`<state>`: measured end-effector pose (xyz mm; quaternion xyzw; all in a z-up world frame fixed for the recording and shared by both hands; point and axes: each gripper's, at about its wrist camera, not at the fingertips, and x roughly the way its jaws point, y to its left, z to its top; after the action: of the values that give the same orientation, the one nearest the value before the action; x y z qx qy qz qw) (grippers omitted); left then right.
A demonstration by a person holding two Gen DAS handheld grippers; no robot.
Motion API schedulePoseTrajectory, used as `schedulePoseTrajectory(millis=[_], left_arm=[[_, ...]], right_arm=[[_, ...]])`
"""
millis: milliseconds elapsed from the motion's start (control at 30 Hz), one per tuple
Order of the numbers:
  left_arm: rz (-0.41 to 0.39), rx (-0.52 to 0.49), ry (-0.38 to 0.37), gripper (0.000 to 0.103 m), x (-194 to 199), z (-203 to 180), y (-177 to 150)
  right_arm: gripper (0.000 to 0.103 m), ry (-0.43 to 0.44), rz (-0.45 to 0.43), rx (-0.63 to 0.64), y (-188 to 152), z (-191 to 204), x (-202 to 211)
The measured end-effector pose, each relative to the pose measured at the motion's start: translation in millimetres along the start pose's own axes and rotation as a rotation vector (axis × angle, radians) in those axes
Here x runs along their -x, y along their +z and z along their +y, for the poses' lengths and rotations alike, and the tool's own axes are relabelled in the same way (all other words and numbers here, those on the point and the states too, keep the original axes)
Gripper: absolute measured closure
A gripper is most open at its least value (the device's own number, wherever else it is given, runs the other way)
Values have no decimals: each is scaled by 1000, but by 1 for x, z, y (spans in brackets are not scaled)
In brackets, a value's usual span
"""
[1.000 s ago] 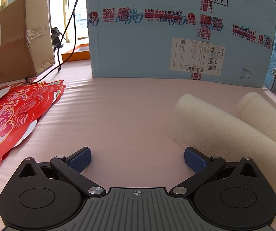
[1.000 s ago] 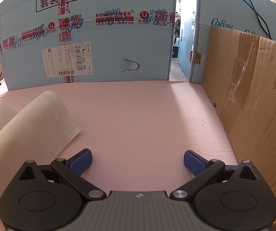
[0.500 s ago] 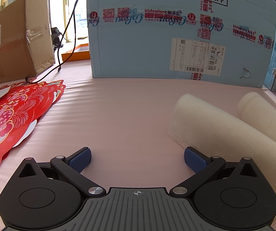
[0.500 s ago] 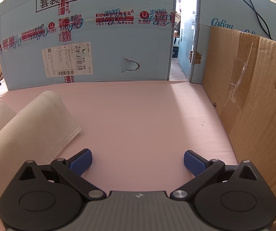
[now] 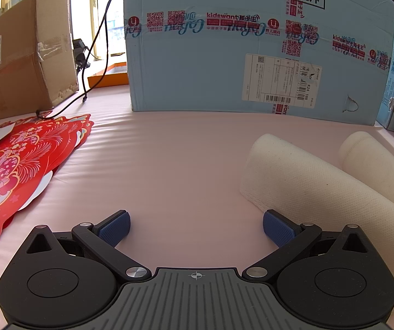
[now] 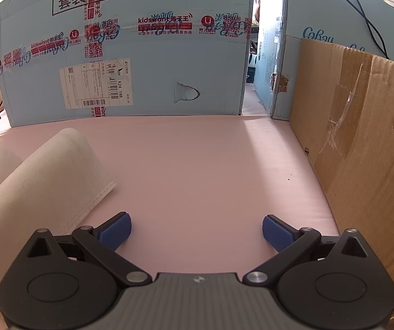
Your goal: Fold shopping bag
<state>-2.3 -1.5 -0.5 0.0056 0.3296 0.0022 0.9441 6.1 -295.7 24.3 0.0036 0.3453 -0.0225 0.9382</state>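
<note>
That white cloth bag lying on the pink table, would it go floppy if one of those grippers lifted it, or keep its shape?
Probably floppy: the white bag looks like thin woven fabric, lying in soft rounded folds rather than sharp creases. It likely weighs little, since the humps seem puffed with air. Its layered edge lies flat on the pink table, so pinching a single layer may be fiddly.

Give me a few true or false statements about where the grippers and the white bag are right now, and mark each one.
1. Both grippers are open. True: the left gripper and the right gripper hold nothing.
2. The white shopping bag lies between the two grippers. True.
3. The red paper decorations sit on top of the bag. False: they lie apart, far to the left.
4. The right gripper is clamped on the bag's edge. False: it is over the bare pink surface.
</note>
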Motion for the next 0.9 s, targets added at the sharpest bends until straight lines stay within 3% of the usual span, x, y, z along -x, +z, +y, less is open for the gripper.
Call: schedulePoseTrajectory(millis=[567,733,900], left_arm=[[-3,14,-10,0,3,2,2],[-55,52,-34,0,20,7,3],[-131,120,-73,0,47,16,7]], right_arm=[[0,8,-26,-13,-2,-5,9],[0,49,-96,1,-6,-5,26],[0,125,-103,-12,-6,-9,35]])
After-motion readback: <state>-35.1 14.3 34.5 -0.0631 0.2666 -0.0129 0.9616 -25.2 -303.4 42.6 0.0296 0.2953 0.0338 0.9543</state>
